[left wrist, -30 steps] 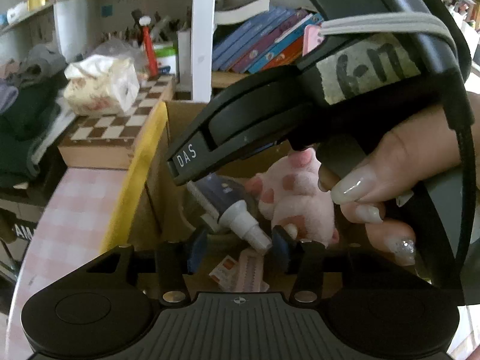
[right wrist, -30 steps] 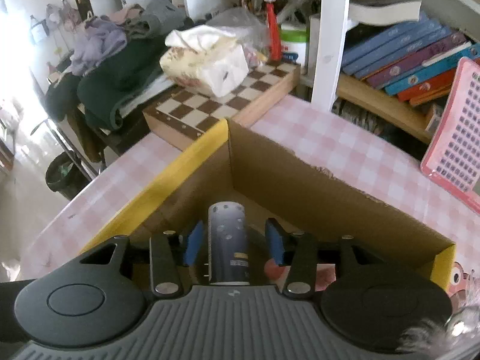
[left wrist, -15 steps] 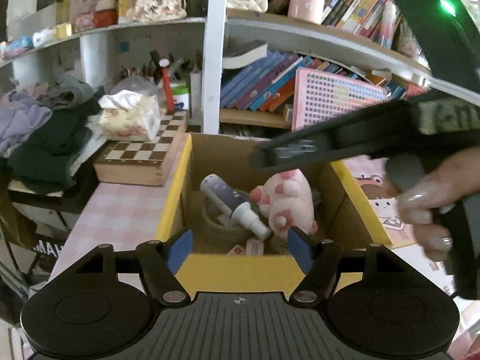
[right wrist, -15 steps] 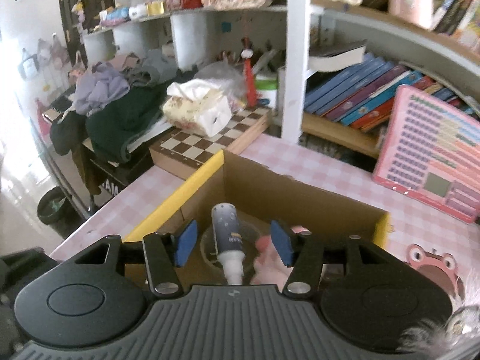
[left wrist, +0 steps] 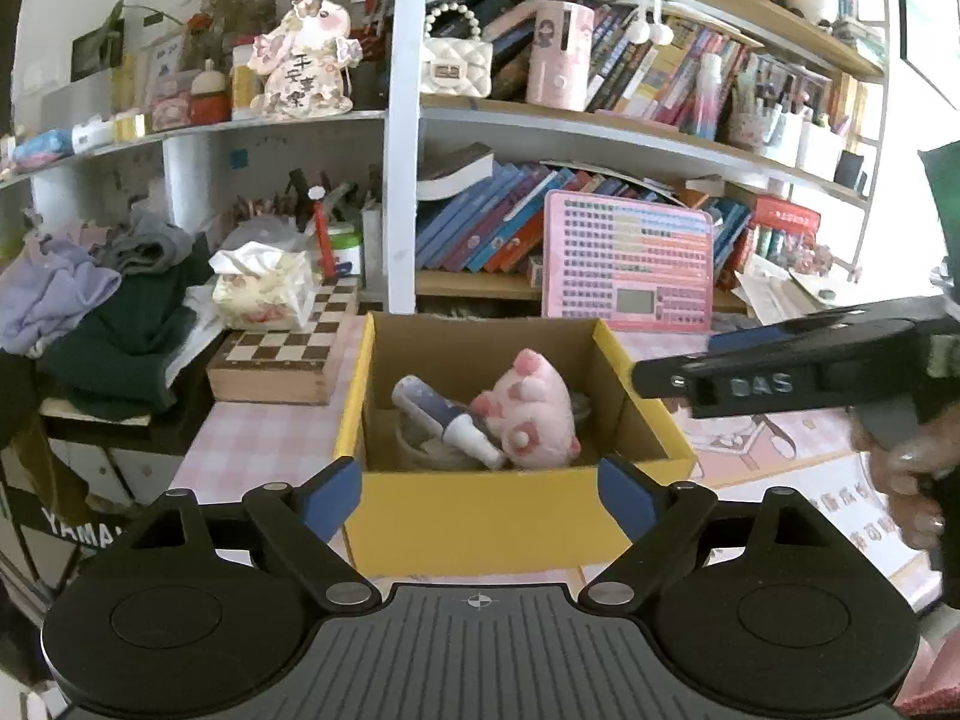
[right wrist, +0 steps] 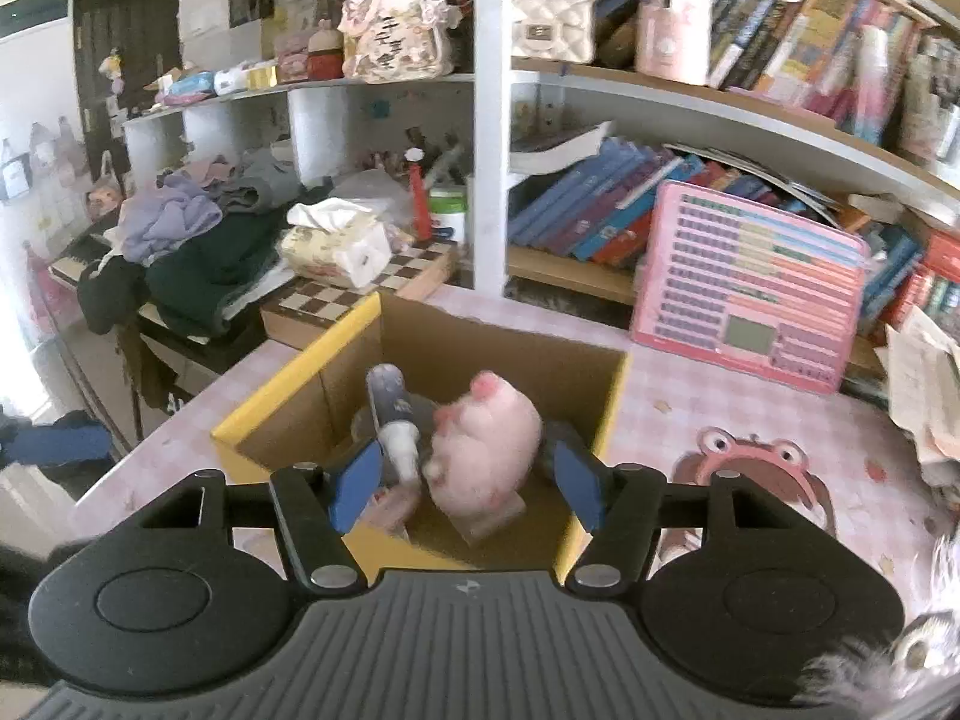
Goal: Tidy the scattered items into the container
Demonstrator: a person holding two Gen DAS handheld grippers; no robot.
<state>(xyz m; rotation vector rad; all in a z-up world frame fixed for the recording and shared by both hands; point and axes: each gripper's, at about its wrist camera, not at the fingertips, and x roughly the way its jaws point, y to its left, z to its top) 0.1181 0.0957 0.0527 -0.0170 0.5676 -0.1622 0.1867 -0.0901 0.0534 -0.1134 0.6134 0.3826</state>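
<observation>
Both grippers have backed off the box [left wrist: 480,516], jaws just opened and empty, left gripper [left wrist: 480,495] wide, right gripper [right wrist: 468,486] half-open, so withdraw clear of the near wall without snagging the bottle [left wrist: 447,420] or plush pig [left wrist: 531,408].

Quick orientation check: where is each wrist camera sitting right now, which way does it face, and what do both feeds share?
Left wrist: on the left gripper, facing the yellow box and bookshelf; the right gripper's body and the hand holding it show at right.
Right wrist: on the right gripper, close above the box, angled down; only its own fingers show.
Shared: box, pink plush, spray bottle, chessboard, pink keypad toy.
</observation>
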